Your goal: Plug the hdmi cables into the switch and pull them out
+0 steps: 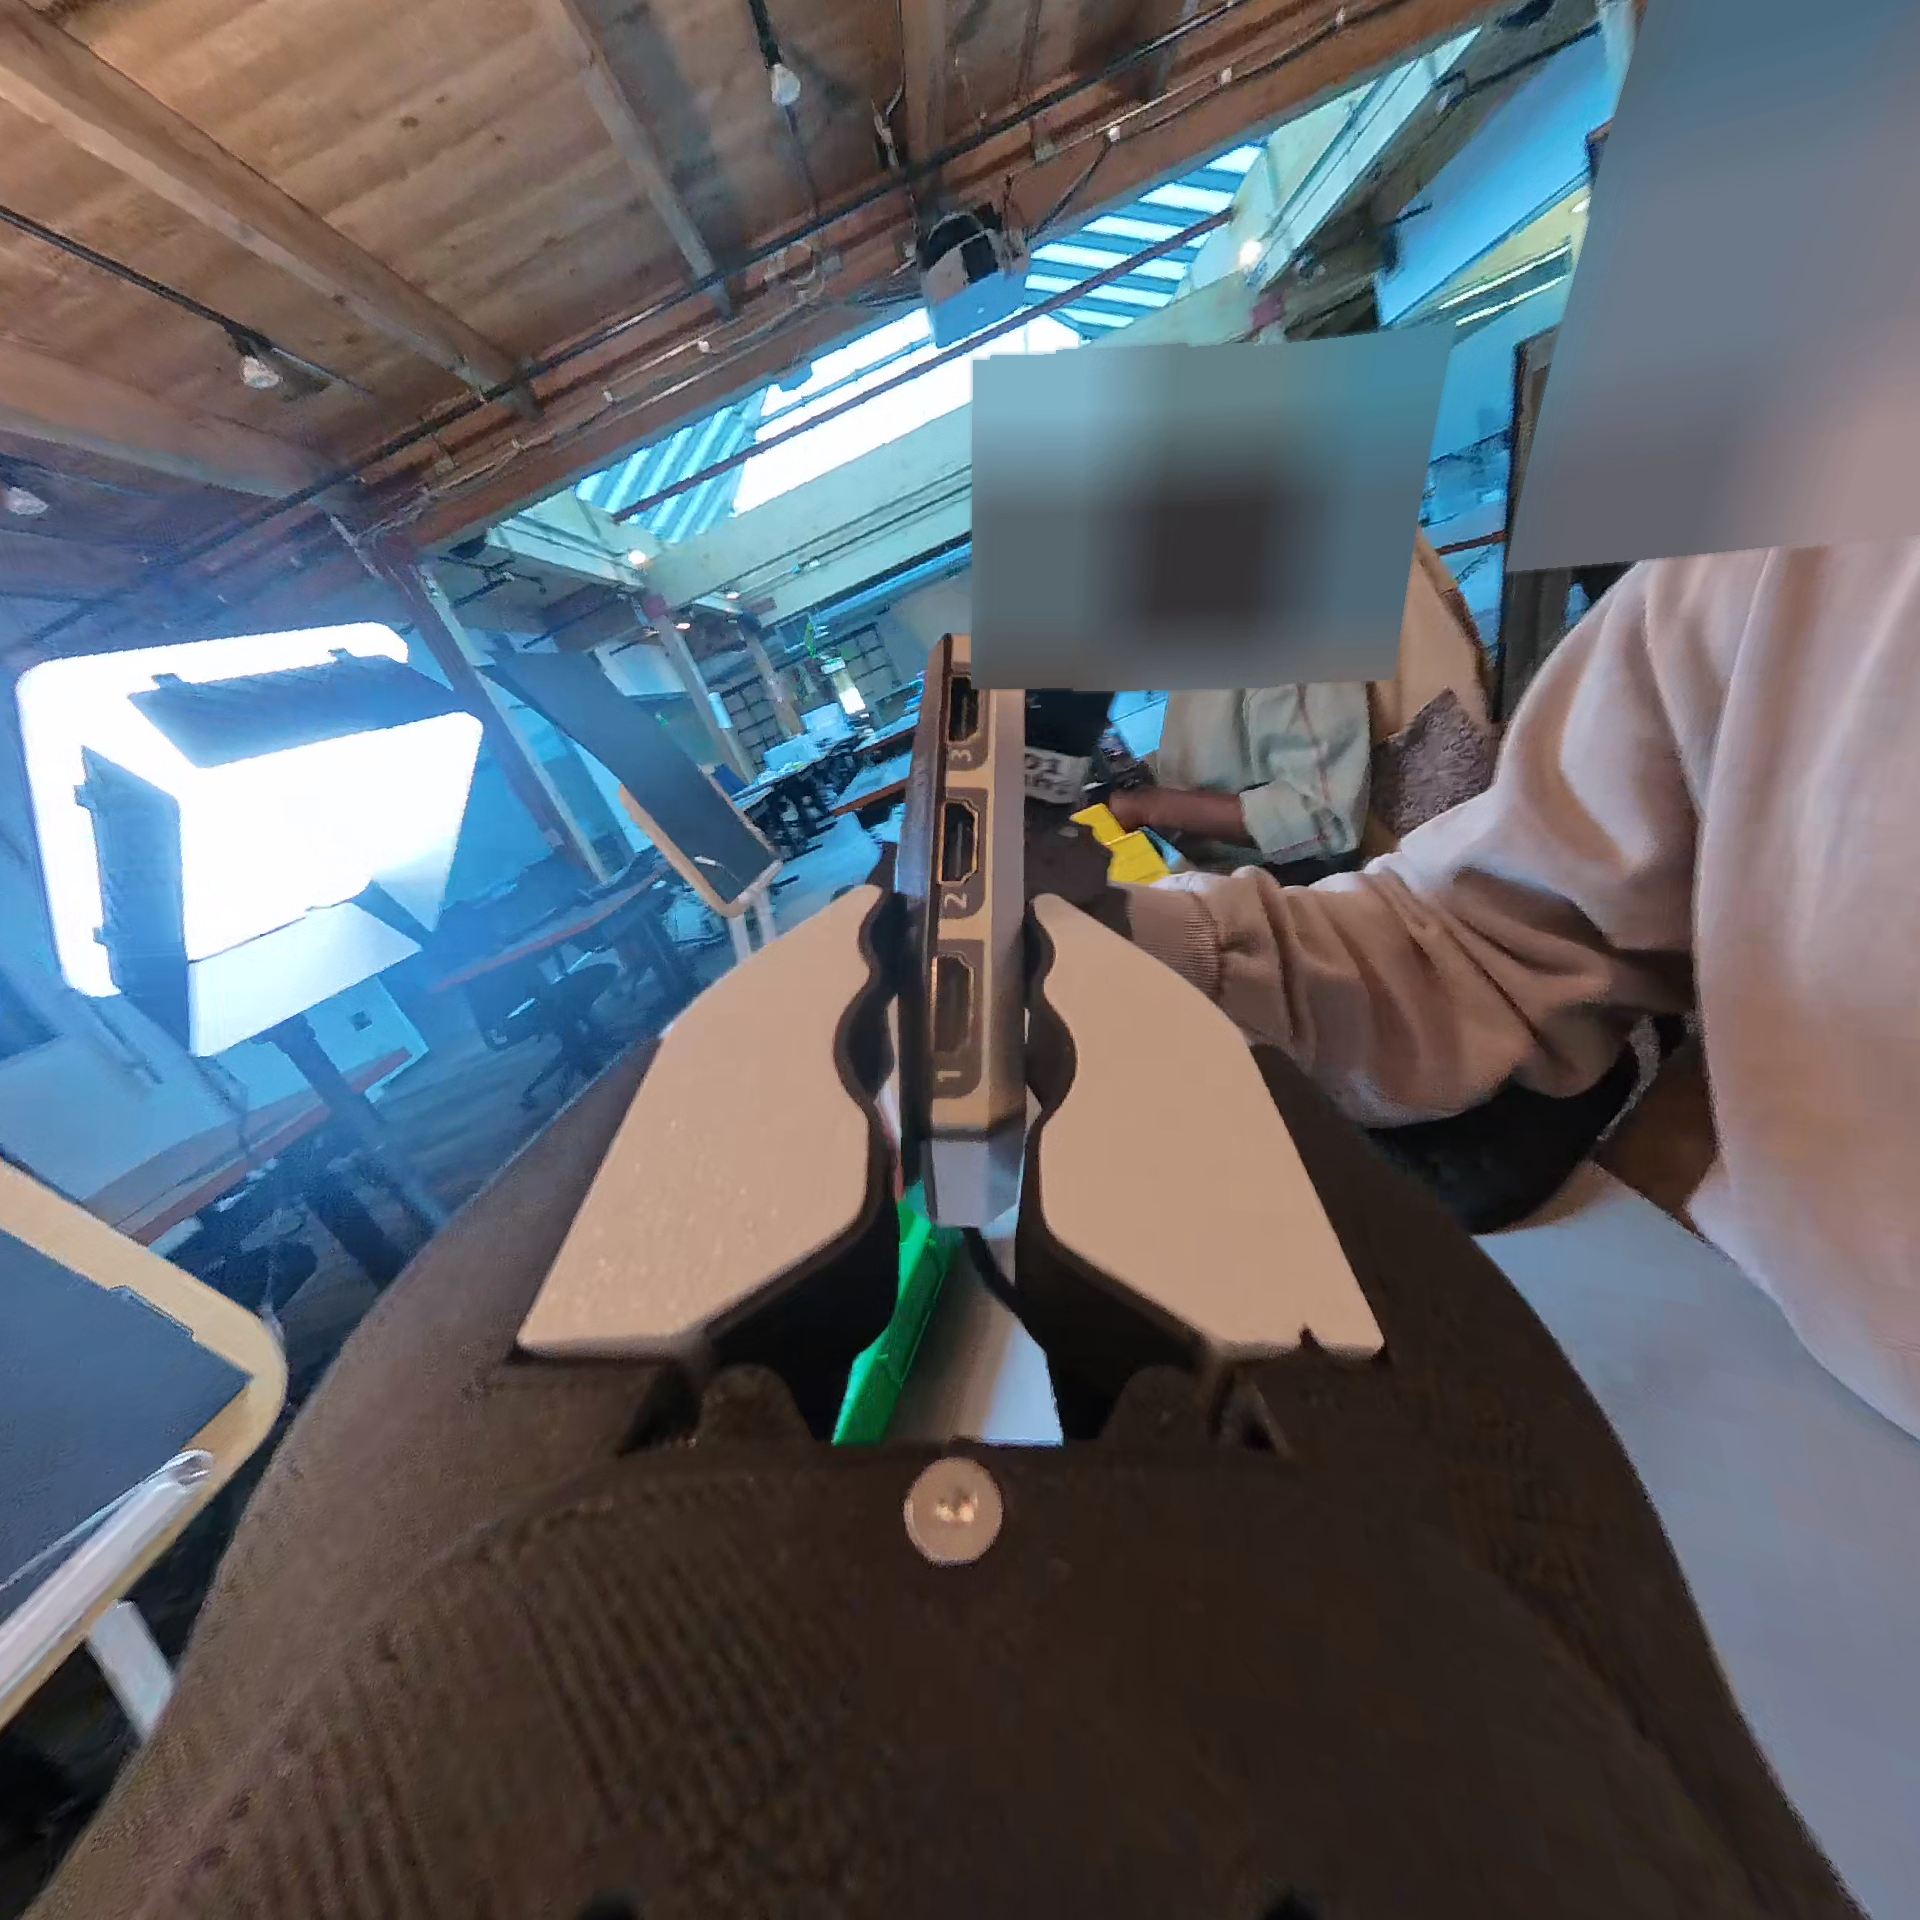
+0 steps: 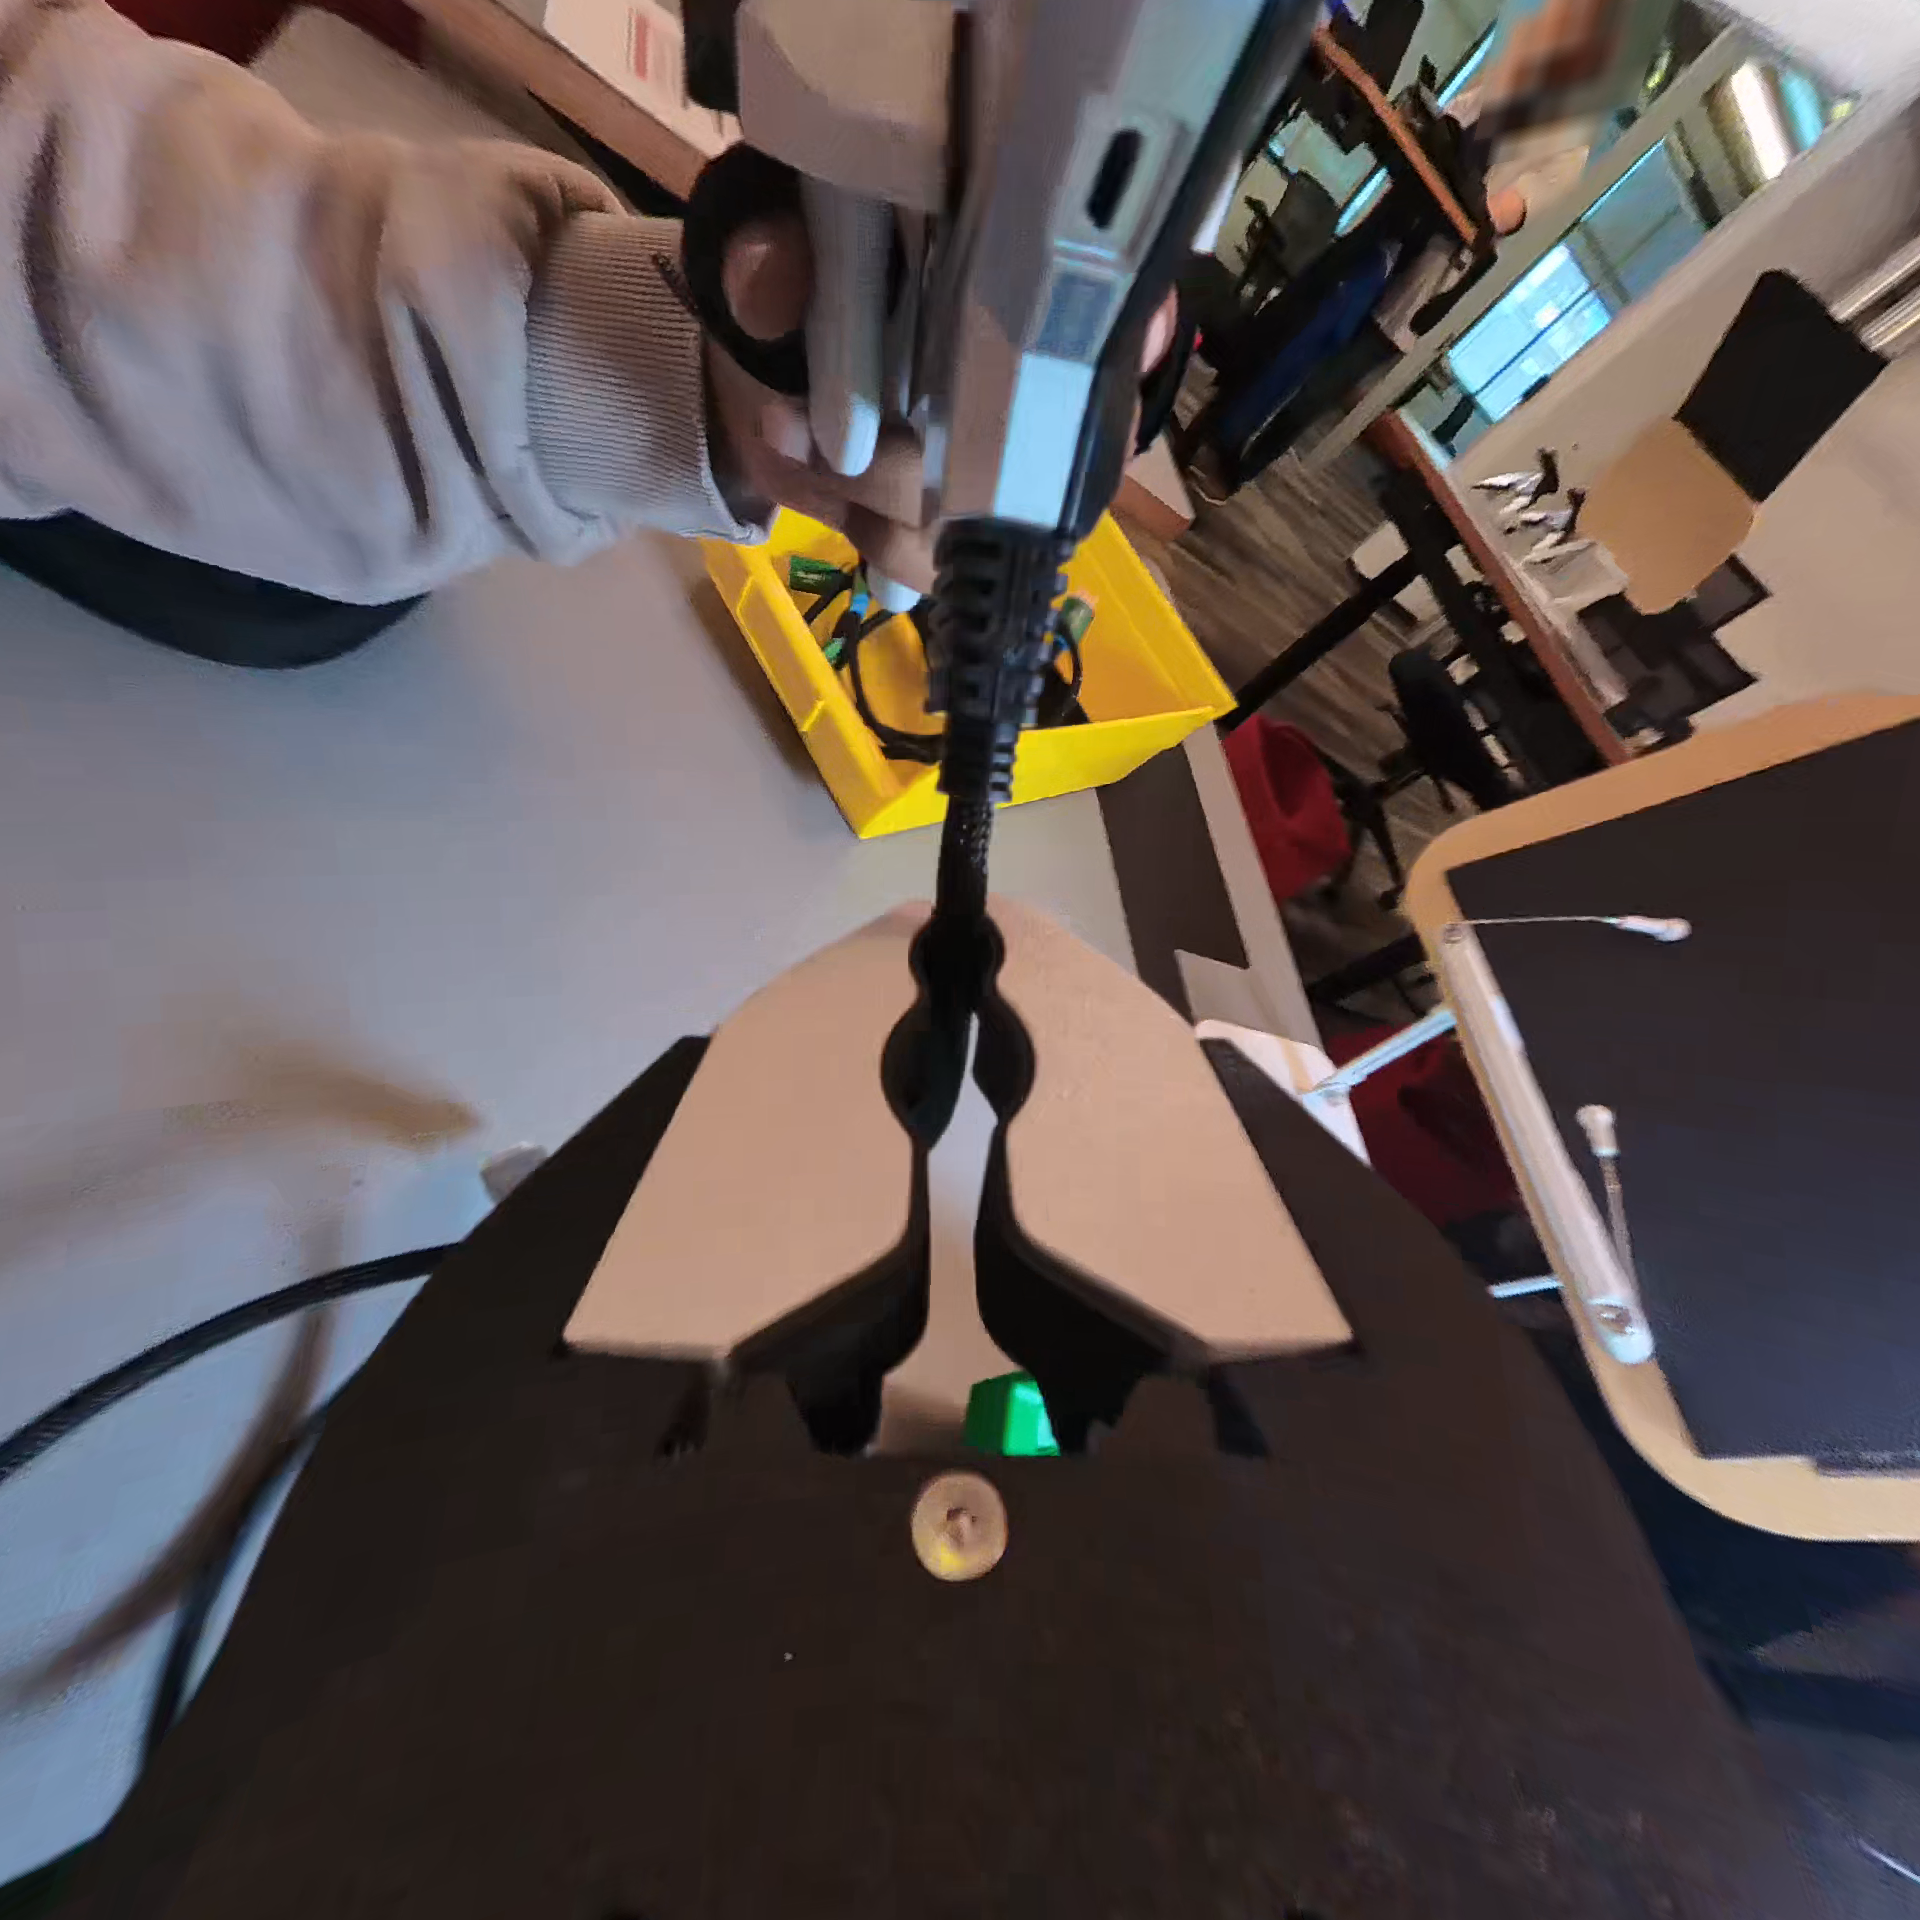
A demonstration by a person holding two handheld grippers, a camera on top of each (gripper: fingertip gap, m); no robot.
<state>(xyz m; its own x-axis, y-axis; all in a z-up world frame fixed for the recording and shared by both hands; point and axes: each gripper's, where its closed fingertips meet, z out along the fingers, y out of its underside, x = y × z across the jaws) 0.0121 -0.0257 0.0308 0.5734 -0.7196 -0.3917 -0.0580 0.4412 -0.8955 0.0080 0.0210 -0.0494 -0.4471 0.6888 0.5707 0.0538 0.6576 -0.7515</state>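
Note:
My left gripper (image 1: 958, 925) is shut on the grey HDMI switch (image 1: 961, 894) and holds it on edge, raised in the air. Three ports on its narrow side face the camera, and all three show empty. In the right wrist view the switch (image 2: 1049, 260) shows from its other side, held by the left gripper's grey fingers (image 2: 852, 94) and a person's hand. My right gripper (image 2: 956, 935) is shut on a black braided HDMI cable (image 2: 961, 831) just behind its ribbed connector boot (image 2: 987, 634). The boot meets the switch's lower end; whether the plug is seated is hidden.
A yellow bin (image 2: 1143, 686) with small green-tipped cables sits on the grey table (image 2: 416, 883) beyond the cable. More black cable (image 2: 187, 1340) trails at lower left. A black-topped side table (image 2: 1714, 1091) stands at right. A person's light sleeve (image 1: 1558, 883) is close on the right. There is about 9 cm between the tips of the two grippers.

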